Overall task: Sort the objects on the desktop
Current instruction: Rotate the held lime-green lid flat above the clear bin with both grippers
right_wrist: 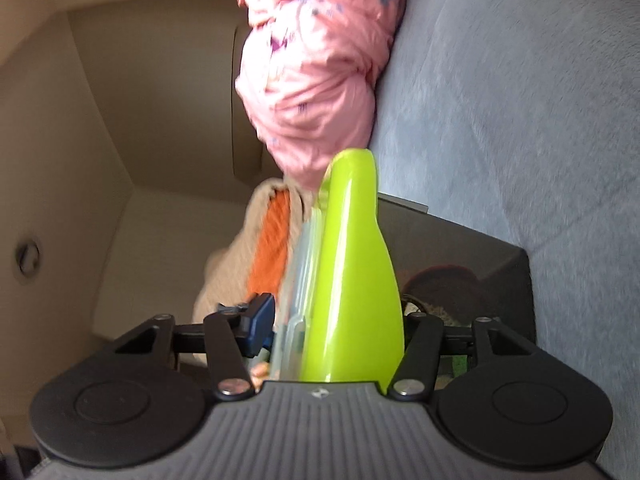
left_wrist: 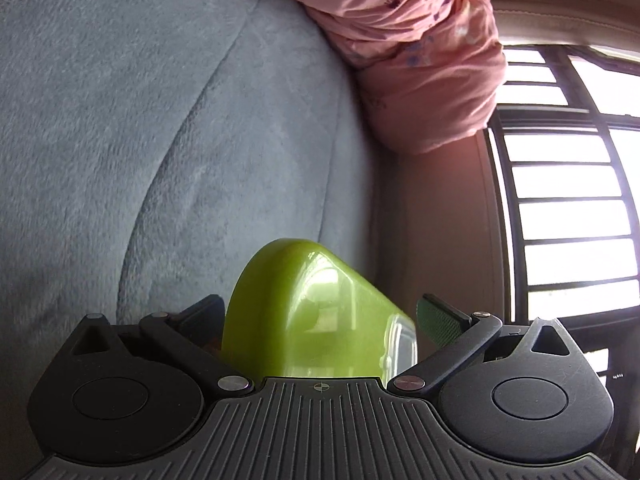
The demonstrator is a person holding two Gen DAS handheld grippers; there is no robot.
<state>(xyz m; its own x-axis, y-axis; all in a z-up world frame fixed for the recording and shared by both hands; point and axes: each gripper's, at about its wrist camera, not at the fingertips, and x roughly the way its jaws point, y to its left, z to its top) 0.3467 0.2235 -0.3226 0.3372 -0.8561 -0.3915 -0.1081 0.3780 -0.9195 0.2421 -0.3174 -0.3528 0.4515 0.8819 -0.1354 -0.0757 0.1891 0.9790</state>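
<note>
A lime-green plastic box with a clear lid [left_wrist: 308,312] sits between the fingers of my left gripper [left_wrist: 320,320]; the left finger is against it and the green-padded right finger [left_wrist: 438,322] stands a little off its lid edge. In the right wrist view the same green box [right_wrist: 352,280] stands on edge between the fingers of my right gripper [right_wrist: 336,320], which is shut on it, blue pad [right_wrist: 260,322] against the clear lid side. Both grippers hold the box up in front of a grey sofa.
A grey plush sofa cushion [left_wrist: 160,120] fills the background. A pink bundled cloth [left_wrist: 420,52] lies on it, also in the right wrist view [right_wrist: 316,72]. A barred window [left_wrist: 568,200] is at right. A dark box [right_wrist: 460,248] and beige-orange fabric [right_wrist: 268,248] lie below.
</note>
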